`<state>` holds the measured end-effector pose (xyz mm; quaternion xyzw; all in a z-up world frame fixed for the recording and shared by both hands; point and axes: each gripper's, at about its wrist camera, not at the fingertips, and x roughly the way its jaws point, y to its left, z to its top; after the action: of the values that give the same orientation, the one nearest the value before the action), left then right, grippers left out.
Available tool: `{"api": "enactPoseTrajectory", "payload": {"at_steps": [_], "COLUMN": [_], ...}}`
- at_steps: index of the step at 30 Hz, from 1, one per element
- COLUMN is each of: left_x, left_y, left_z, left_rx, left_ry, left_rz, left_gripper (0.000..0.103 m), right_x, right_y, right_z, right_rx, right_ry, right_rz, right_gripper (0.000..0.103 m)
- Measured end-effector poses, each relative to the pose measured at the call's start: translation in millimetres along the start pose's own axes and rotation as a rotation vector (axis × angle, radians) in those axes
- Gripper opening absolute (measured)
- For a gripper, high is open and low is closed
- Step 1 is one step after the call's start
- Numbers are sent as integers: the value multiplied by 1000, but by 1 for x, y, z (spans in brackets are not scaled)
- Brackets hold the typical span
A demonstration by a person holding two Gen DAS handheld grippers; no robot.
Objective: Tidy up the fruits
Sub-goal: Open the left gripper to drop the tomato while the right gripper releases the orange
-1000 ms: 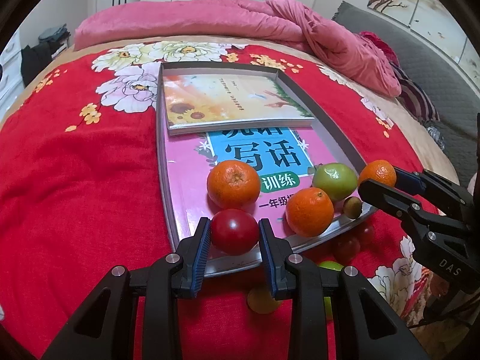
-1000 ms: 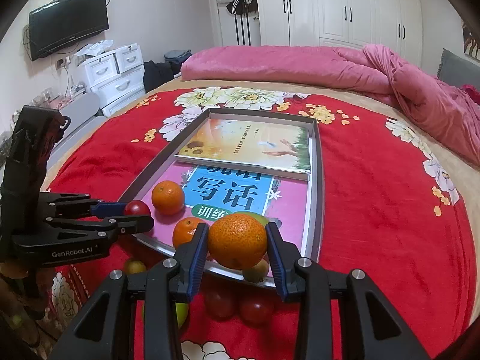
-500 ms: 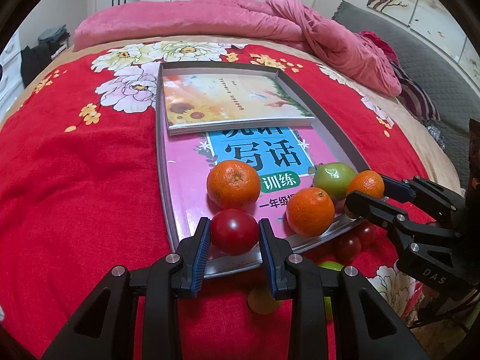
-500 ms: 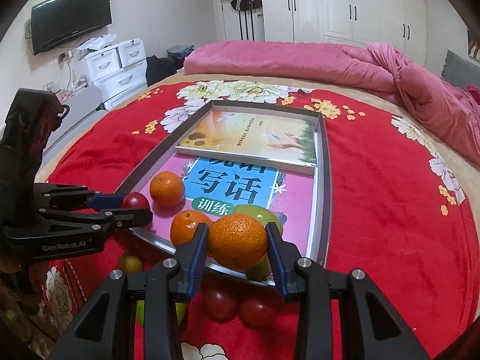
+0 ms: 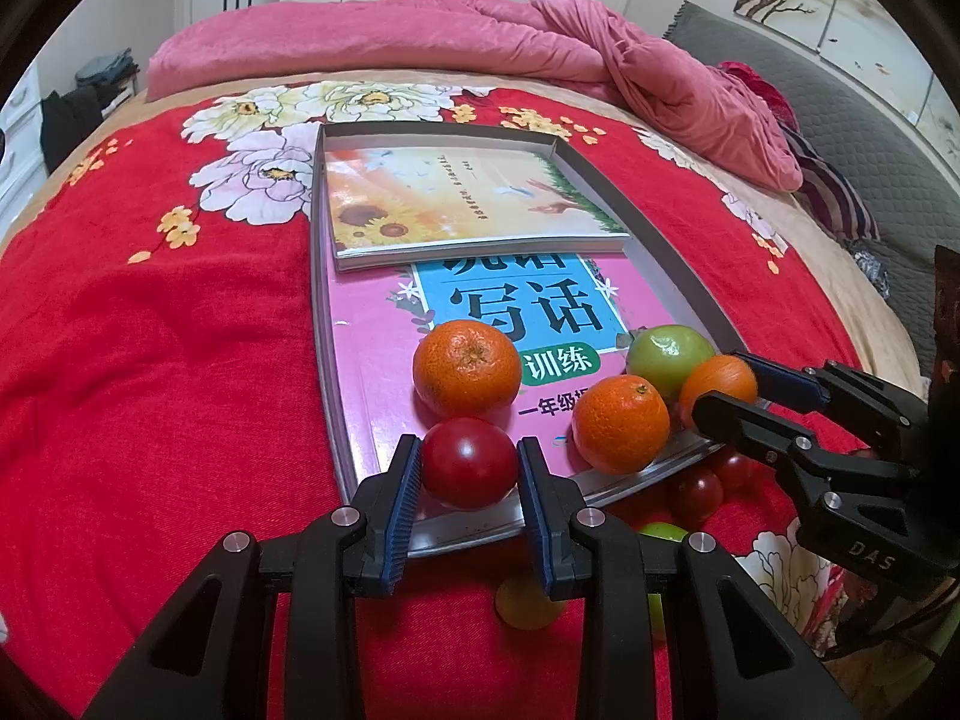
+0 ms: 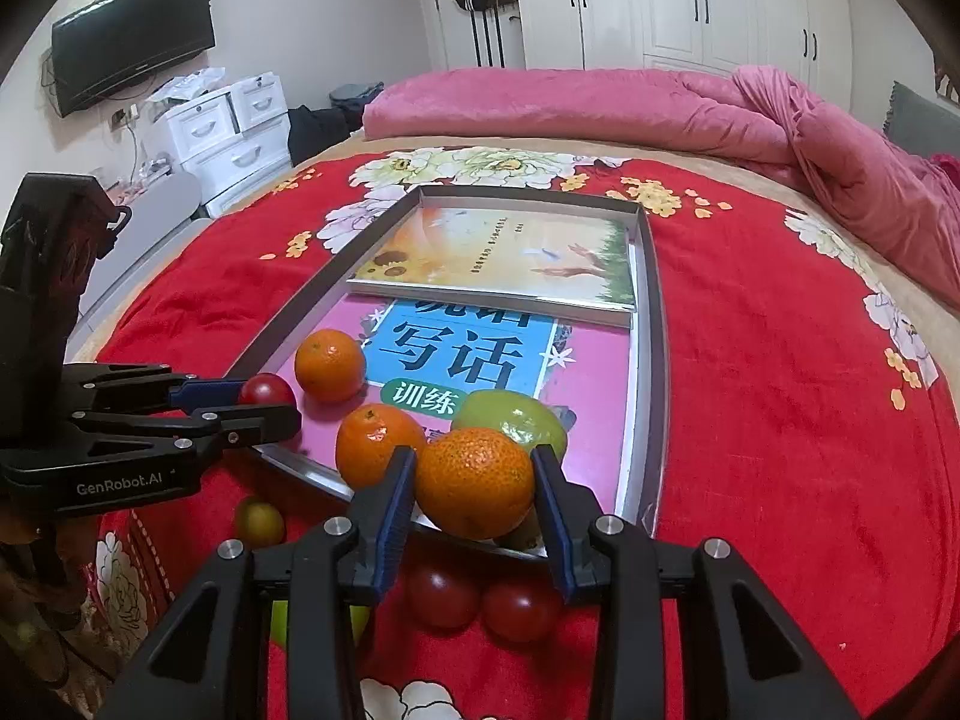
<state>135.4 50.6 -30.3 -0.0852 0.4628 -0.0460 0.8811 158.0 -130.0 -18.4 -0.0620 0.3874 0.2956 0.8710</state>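
A silver tray [image 5: 317, 276] lies on the red bedspread with two books in it. My left gripper [image 5: 469, 468] is shut on a red tomato [image 5: 469, 462] at the tray's near edge. My right gripper [image 6: 474, 486] is shut on an orange [image 6: 475, 482] over the tray's near edge, beside a green apple [image 6: 510, 417]. It also shows in the left wrist view [image 5: 726, 387]. Two more oranges [image 5: 467, 369] [image 5: 621, 424] sit on the pink book [image 5: 372, 360]. Loose tomatoes [image 6: 444, 597] [image 6: 521, 609] and green fruits [image 6: 259, 521] lie on the bedspread below the tray.
A sunflower-cover book [image 5: 462, 204] fills the tray's far half. A pink quilt [image 5: 540, 36] is piled at the head of the bed. White drawers [image 6: 234, 120] and a TV [image 6: 132, 39] stand to the left of the bed.
My right gripper has carried its orange leftward and lower, in toward the green apple at the tray's near edge. My left gripper and its tomato have not moved.
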Motion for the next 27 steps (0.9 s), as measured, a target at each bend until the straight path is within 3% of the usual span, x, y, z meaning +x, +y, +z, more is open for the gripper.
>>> {"api": "enactPoseTrajectory", "payload": {"at_steps": [14,27], "left_x": [0,2], "left_y": [0,1], "left_z": [0,0], "left_rx": [0,-11], "left_ry": [1,5], "left_rz": [-1,-16], "left_gripper": [33,36], "right_x": [-7,-16], "right_y": [8,2], "right_z": [0,1], "right_rx": [-16,12], "right_ry": [-10,-20], "right_rz": [27,15], "right_gripper": [40,50]}}
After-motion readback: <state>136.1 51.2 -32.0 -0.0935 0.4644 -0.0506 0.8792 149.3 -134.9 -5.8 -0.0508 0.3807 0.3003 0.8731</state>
